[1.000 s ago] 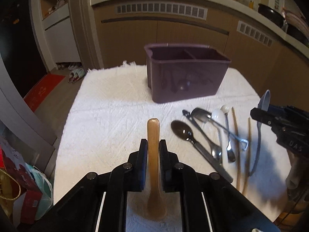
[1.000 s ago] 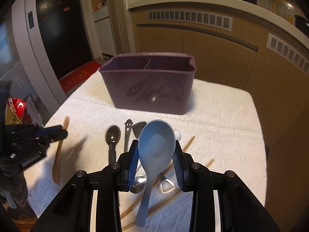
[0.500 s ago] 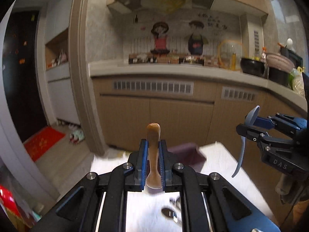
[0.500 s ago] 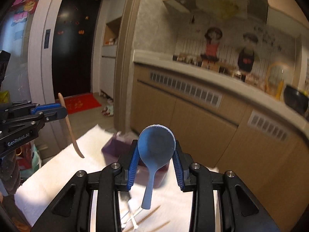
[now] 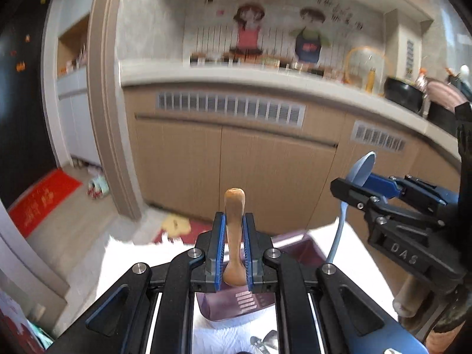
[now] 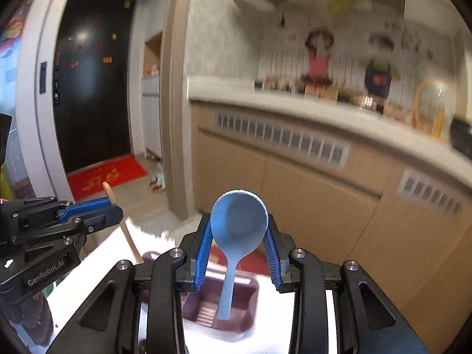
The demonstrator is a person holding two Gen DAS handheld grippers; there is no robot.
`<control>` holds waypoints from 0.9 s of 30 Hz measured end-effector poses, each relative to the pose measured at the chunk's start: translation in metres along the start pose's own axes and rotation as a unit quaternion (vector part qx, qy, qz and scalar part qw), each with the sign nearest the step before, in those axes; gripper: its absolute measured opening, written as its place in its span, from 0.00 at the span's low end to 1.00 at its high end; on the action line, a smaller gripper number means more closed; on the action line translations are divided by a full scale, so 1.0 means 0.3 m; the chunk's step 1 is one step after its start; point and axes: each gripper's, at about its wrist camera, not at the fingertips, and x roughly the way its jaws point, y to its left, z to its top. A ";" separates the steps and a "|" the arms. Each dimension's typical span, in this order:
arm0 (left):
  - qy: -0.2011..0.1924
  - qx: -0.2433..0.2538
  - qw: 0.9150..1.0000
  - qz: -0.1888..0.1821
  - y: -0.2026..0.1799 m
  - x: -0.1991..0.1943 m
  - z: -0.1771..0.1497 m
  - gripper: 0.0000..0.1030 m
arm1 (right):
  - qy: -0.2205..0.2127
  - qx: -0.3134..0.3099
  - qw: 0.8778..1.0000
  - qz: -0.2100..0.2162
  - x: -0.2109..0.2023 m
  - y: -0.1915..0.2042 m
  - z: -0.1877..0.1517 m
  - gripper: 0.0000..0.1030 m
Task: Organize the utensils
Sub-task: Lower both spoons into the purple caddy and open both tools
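Observation:
My left gripper (image 5: pixel 234 221) is shut on a wooden spoon (image 5: pixel 234 236) whose handle end sticks up past the pads and whose bowl hangs down. My right gripper (image 6: pixel 238 227) is shut on the bowl of a pale blue plastic spoon (image 6: pixel 237 227), its handle hanging down. The purple utensil caddy (image 6: pixel 233 312) sits just below both, on the white towel (image 6: pixel 283 324). In the left wrist view the right gripper (image 5: pixel 351 190) with the blue spoon (image 5: pixel 361 169) hangs at right over the caddy (image 5: pixel 298 246). In the right wrist view the left gripper (image 6: pixel 113 209) holds the wooden spoon (image 6: pixel 126 233) at left.
Brown kitchen cabinets (image 5: pixel 265 165) and a white counter (image 5: pixel 265 81) fill the background beyond the table. A few metal utensils (image 5: pixel 265 343) show at the bottom edge on the towel (image 5: pixel 124 253). A red doormat (image 6: pixel 106 175) lies by a dark door at left.
Both grippers have lifted off the towel with their spoons and moved forward over the caddy. The caddy, earlier far ahead, now lies close beneath them.

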 end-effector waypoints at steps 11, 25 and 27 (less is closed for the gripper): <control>0.104 -0.032 0.994 -0.019 0.016 0.224 -0.143 0.22 | 0.128 0.037 0.990 0.044 0.285 -0.025 -0.213 0.36; 0.071 -0.050 0.996 -0.024 -0.017 -0.062 -0.201 0.73 | 0.092 0.034 0.995 0.029 0.004 -0.065 -0.269 0.64; 0.103 -0.058 0.992 -0.036 -0.023 -0.067 -0.268 0.73 | 0.098 0.030 0.994 0.030 -0.038 -0.063 -0.308 0.64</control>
